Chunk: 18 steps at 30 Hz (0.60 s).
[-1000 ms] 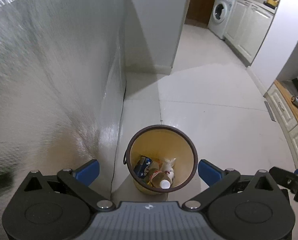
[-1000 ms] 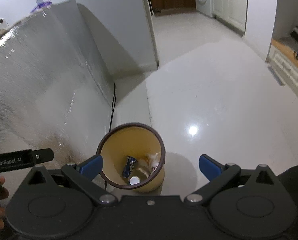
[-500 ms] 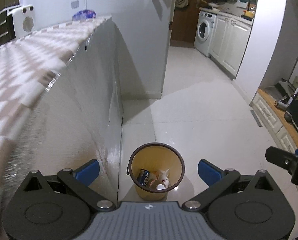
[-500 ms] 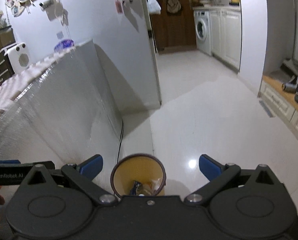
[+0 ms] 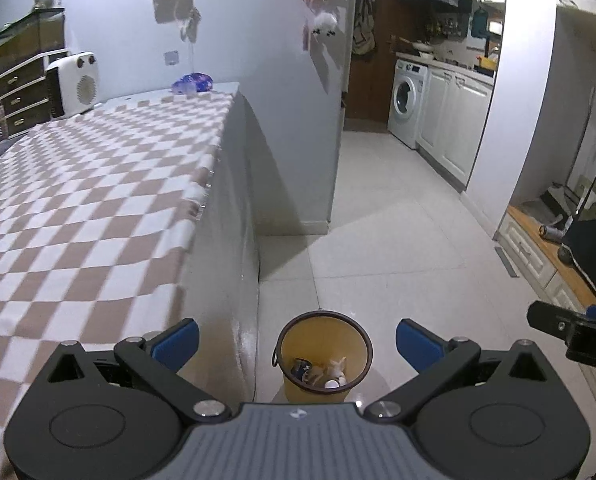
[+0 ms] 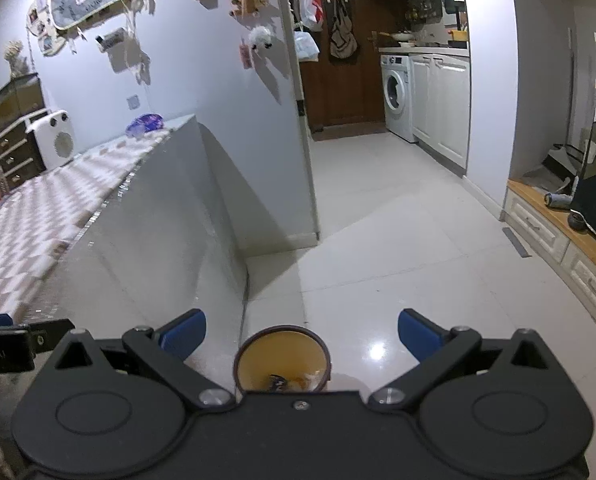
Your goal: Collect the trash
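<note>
Both pairs of my fingers stand wide apart with nothing between them: the left gripper (image 5: pixel 296 342) and the right gripper (image 6: pixel 301 332) each show blue pads spread to either side of the view. Largest in sight is the desk (image 5: pixel 98 208) on the left, covered by a brown-and-white checkered cloth that runs from near me to the far wall, with a silvery side panel (image 6: pixel 158 240) dropping to the floor. On its far end sit a white heater (image 5: pixel 74 84) and a small purple bundle (image 5: pixel 192 82). To the right spreads the pale tiled floor (image 5: pixel 398 240), leading to a far washing machine (image 5: pixel 406 102) beside white cabinets (image 5: pixel 454 120). Near me, just beside the desk's foot, stands the yellow trash bin (image 5: pixel 325 350) with a dark rim, upright on the floor. Inside it lies the trash (image 5: pixel 324 372): a dark can, a crumpled pale piece and a white-capped bottle.
</note>
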### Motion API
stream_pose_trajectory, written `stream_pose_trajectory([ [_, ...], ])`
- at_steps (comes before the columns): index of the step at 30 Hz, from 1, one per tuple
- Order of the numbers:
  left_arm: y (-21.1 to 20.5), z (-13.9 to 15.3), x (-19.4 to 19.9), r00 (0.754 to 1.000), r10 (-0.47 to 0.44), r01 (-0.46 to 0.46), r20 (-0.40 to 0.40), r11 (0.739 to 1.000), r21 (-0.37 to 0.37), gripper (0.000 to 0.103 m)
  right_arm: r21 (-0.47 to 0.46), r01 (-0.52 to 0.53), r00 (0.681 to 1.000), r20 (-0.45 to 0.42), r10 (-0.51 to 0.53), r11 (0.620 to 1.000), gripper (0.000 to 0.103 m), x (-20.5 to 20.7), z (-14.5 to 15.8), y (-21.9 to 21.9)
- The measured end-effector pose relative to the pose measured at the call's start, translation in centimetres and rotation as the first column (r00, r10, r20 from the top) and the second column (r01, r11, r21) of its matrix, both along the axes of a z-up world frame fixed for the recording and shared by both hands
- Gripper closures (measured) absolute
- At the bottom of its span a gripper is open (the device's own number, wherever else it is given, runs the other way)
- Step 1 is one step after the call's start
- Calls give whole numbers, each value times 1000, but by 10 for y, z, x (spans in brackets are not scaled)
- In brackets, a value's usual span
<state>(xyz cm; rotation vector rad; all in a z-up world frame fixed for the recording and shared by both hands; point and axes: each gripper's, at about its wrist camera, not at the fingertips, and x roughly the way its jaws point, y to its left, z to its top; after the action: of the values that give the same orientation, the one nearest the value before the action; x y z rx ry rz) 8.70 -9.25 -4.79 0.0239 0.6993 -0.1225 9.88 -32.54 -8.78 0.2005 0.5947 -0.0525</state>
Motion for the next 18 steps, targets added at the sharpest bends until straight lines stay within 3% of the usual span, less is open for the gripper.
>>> stream_pose_trajectory([
  [5,19,10,-17,1000,17,-17,25,1000,6,0,-35,7,1000,20,-6,999,0,-22,13,11],
  [18,59,12,-50,999,41,-41,23,999,25,0,-70,-21,999,-38,18,997,0,-47,24,40],
])
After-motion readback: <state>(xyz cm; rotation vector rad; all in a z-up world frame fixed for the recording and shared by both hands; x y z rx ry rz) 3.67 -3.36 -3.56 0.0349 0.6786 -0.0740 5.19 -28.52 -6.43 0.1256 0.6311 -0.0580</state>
